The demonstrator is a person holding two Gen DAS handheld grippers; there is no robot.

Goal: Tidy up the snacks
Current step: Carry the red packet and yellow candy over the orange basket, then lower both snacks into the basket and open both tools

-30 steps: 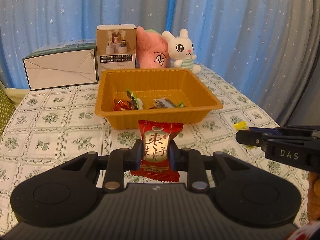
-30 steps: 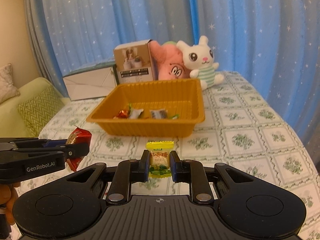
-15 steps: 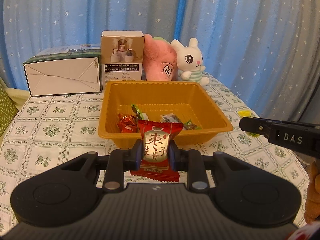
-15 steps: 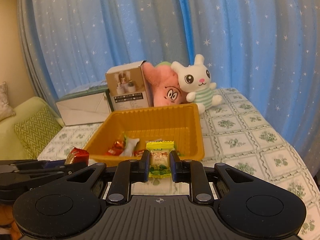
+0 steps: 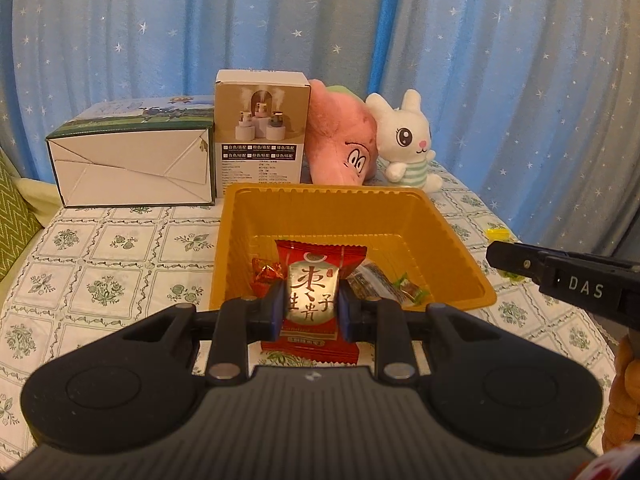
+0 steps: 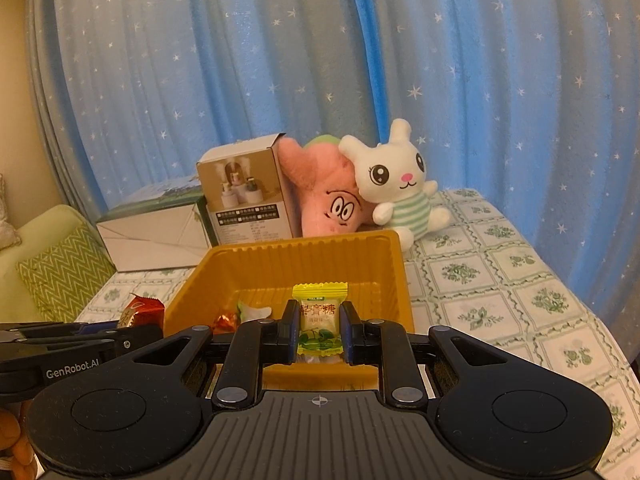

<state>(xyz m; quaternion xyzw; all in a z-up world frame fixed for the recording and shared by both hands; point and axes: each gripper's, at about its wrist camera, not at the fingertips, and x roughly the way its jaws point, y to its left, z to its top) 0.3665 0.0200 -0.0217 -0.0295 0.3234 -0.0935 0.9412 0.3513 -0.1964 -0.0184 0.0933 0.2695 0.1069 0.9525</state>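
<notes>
My left gripper (image 5: 313, 307) is shut on a red snack packet (image 5: 316, 300) with Chinese writing and holds it over the near edge of the orange tray (image 5: 452, 236). My right gripper (image 6: 320, 330) is shut on a yellow candy (image 6: 320, 320) and holds it above the near side of the same tray (image 6: 256, 268). The tray holds several wrapped candies, among them a red one (image 5: 266, 274) and a green one (image 5: 410, 292). The right gripper shows at the right of the left wrist view (image 5: 560, 276); the left gripper with its red packet (image 6: 142, 312) shows at the left of the right wrist view.
Behind the tray stand a white-and-green carton (image 5: 132, 164), a small product box (image 5: 262, 144), a pink plush (image 5: 342, 148) and a white bunny plush (image 5: 406, 140). Blue starred curtains hang behind. The table has a floral cloth (image 5: 100, 248). A green cushion (image 6: 60, 276) lies far left.
Both grippers have risen and moved forward toward the tray with their snacks still held. The tray now looks nearer and lies under both held snacks.
</notes>
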